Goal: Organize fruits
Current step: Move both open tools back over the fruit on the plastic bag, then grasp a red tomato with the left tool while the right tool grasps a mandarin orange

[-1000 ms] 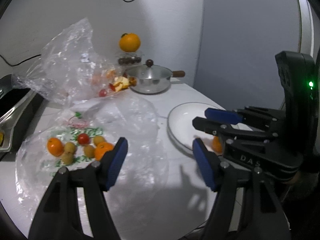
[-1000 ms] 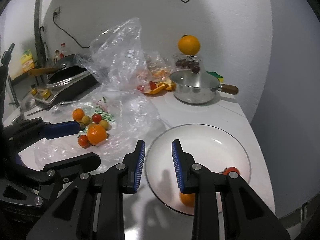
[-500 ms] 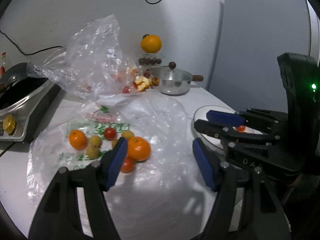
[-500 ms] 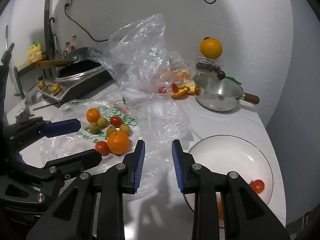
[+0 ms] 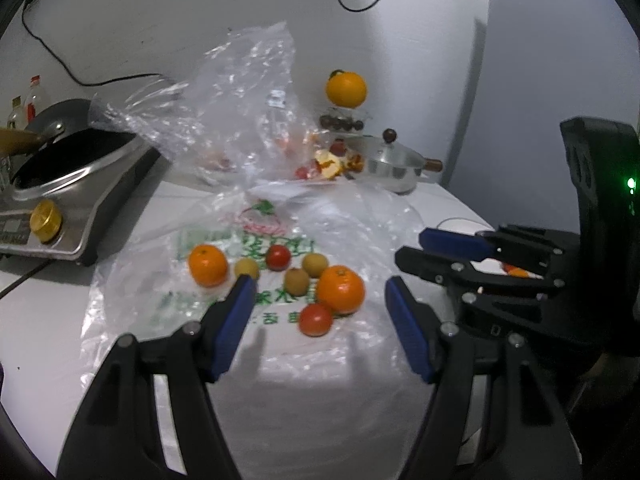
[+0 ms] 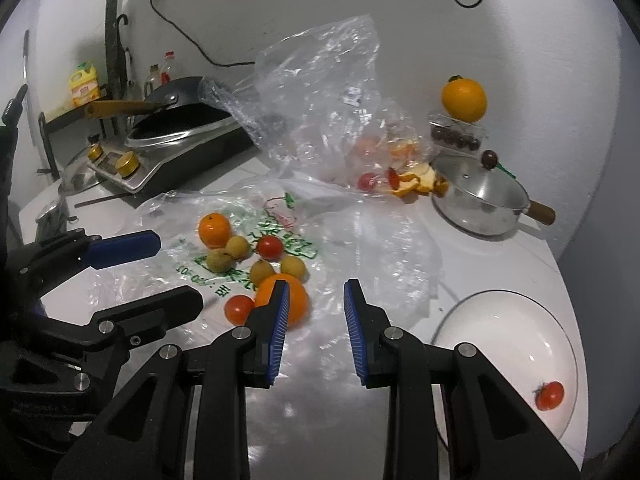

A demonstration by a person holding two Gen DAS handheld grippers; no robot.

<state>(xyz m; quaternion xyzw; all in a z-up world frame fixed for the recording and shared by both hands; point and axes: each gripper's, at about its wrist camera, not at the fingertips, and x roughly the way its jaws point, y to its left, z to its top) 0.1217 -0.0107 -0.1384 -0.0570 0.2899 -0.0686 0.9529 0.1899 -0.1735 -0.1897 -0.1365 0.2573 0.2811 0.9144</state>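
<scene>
Several fruits lie on a flat clear plastic bag (image 5: 280, 344): a big orange (image 5: 341, 289) (image 6: 294, 300), a smaller orange (image 5: 207, 265) (image 6: 215, 229), two red tomatoes (image 5: 316, 319) (image 6: 239, 308) and several small yellow-green fruits (image 6: 218, 260). A white plate (image 6: 500, 320) at the right holds one red tomato (image 6: 550, 395). My left gripper (image 5: 320, 308) is open and empty, just before the fruit pile. My right gripper (image 6: 314, 308) is open and empty, right of the big orange, and also shows in the left wrist view (image 5: 416, 248).
A crumpled clear bag (image 6: 320, 100) with fruit and peel stands at the back. A steel lidded pot (image 6: 478, 200) and an orange on a tub of dark fruit (image 6: 464, 100) stand back right. A cooker with a wok (image 5: 60, 176) is at the left.
Both grippers have swung left from the plate toward the fruit pile on the bag. The plate has slid to the right edge of both views. Both stay open.
</scene>
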